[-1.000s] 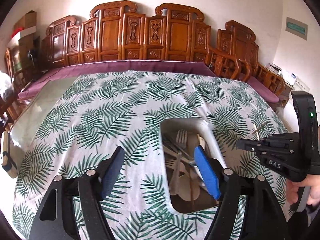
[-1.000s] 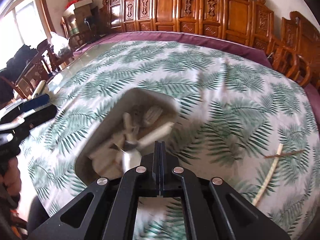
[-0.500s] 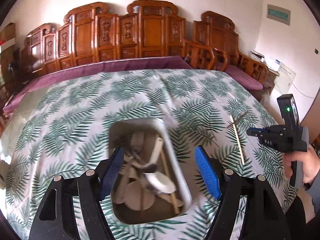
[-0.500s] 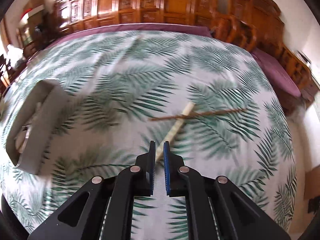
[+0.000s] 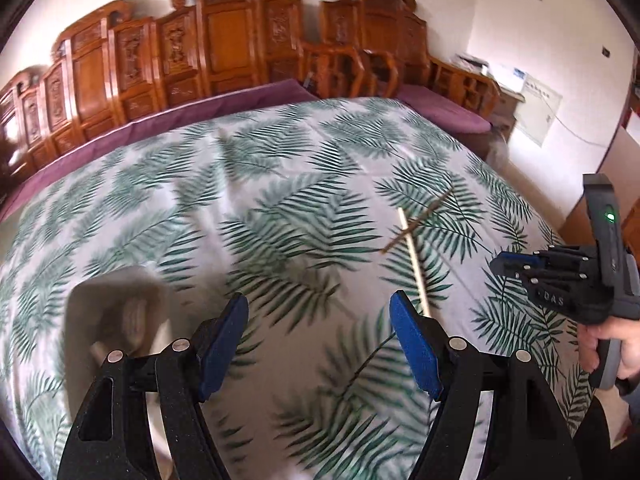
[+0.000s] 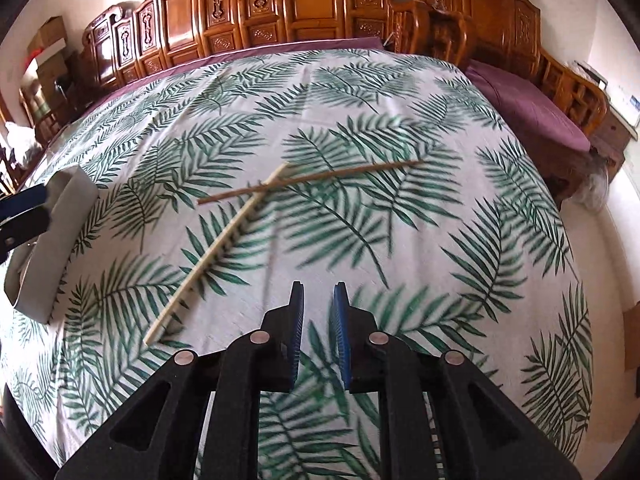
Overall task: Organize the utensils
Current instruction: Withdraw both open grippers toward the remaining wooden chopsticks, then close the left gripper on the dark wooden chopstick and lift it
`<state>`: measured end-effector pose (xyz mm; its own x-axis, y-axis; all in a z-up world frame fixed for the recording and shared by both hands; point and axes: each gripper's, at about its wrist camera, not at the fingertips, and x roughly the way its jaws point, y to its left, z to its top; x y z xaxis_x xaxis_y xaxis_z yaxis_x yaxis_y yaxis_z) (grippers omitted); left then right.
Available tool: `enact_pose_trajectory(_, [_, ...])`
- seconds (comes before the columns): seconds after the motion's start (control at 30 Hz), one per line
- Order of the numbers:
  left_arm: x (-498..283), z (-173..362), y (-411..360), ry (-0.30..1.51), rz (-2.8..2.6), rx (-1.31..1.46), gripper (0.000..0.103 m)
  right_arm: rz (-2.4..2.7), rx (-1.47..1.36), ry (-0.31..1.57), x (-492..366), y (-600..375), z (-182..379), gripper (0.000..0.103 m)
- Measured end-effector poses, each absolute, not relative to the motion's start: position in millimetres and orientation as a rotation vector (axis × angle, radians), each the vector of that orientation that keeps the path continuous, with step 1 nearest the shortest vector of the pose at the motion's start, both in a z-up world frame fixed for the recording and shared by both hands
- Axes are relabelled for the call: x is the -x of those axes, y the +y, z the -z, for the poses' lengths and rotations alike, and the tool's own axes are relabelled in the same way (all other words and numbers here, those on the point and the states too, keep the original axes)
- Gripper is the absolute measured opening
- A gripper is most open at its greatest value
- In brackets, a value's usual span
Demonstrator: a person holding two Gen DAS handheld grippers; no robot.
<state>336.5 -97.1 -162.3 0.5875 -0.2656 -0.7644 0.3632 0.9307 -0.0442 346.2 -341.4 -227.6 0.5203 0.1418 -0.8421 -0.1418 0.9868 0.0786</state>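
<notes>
A pale chopstick [image 6: 218, 250] and a thin brown chopstick [image 6: 310, 178] lie crossed on the palm-leaf tablecloth [image 6: 400, 240]. They also show in the left wrist view, pale [image 5: 414, 260] and brown [image 5: 420, 220]. My right gripper [image 6: 318, 308] hovers just right of the pale chopstick's near end, jaws slightly apart and empty; it shows from the side in the left wrist view [image 5: 496, 264]. My left gripper [image 5: 318, 314] is wide open and empty. The grey utensil tray [image 5: 112, 312] sits left of it, with blurred utensils inside; it also shows in the right wrist view [image 6: 52, 240].
Carved wooden chairs [image 6: 304, 0] line the table's far side. A purple undercloth [image 6: 528, 100] shows at the far and right table edges. Boxes [image 6: 48, 40] stand at the far left.
Both grippers swung right, away from the tray and toward the crossed chopsticks. The right gripper went from shut to slightly open. The left gripper stayed wide open.
</notes>
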Motion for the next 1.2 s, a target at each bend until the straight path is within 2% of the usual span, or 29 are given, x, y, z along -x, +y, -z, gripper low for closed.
enact_pose_trajectory(0.57, [-402.9, 221.5, -190.3, 1.0, 0.477, -0.259, 0.051, -0.2, -0.056, 1.001, -339.2, -361.3, 231.6, 0.017])
enact_pose_trajectory(0.7, [-418.2, 232.8, -202.0, 1.03, 0.473, -0.278, 0.041, -0.196, -0.072, 1.001, -339.9, -366.2, 231.2, 0.017])
enact_pose_trajectory(0.97, [-426.4, 235.6, -214.3, 1.019, 0.485, -0.31, 0.037, -0.186, -0.092, 0.996, -340.8, -373.1, 228.5, 0.017])
enact_pose_trajectory(1.2, [-424.1, 235.2, -229.2, 1.017, 0.509, -0.366, 0.013, -0.178, -0.094, 0.996, -340.7, -374.9, 227.7, 0.017])
